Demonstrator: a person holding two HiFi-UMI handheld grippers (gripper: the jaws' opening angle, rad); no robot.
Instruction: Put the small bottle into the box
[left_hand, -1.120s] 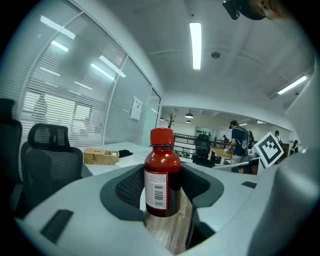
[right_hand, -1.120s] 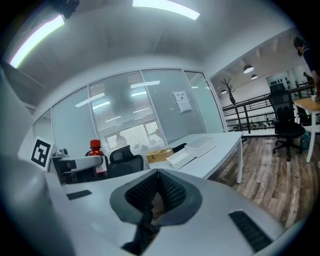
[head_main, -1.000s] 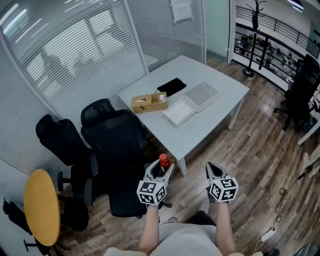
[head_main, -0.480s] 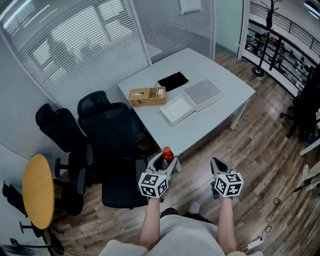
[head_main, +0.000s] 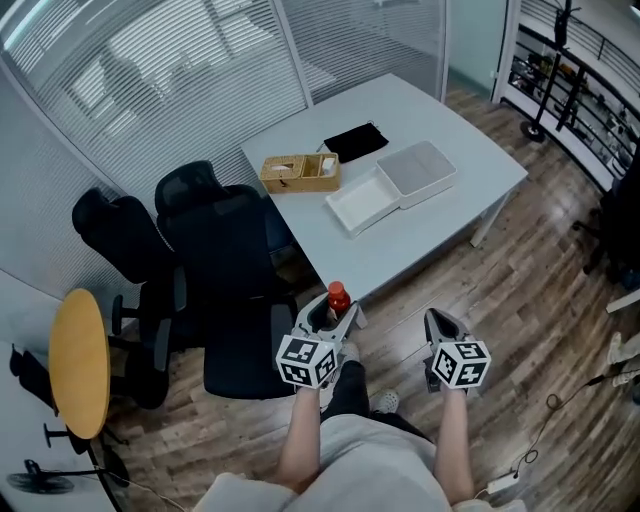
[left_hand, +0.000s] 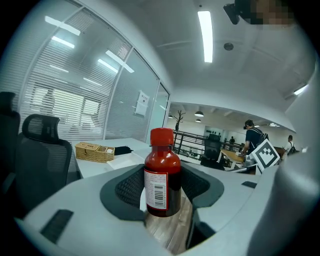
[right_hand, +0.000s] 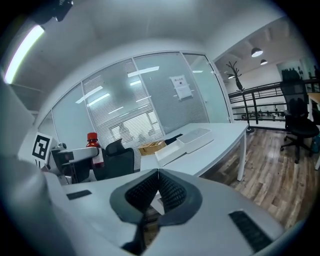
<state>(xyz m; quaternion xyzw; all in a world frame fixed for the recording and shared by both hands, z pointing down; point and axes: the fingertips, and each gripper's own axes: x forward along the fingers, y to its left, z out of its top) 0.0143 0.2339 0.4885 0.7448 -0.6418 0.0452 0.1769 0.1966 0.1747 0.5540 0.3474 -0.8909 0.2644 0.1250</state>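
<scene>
A small dark-red bottle (left_hand: 162, 175) with a red cap and a white label stands upright between the jaws of my left gripper (head_main: 330, 315), which is shut on it. In the head view the bottle (head_main: 337, 298) shows above the wooden floor, short of the table's near corner. The right gripper view catches it (right_hand: 93, 148) at the left. My right gripper (head_main: 441, 327) is shut with nothing in it, its pads meeting (right_hand: 158, 192). The white box (head_main: 363, 202) lies open on the grey table (head_main: 450, 215), with its lid (head_main: 419, 170) beside it.
A wicker tray (head_main: 299, 172) and a black cloth (head_main: 355, 141) lie at the table's far side. Black office chairs (head_main: 230, 260) stand left of the table, close to my left gripper. A round yellow stool (head_main: 77, 372) is at far left. Glass partitions with blinds (head_main: 160, 70) bound the room.
The view has shifted: the table now sits closer and more central. Both grippers keep the same pose, the left still holding the bottle.
</scene>
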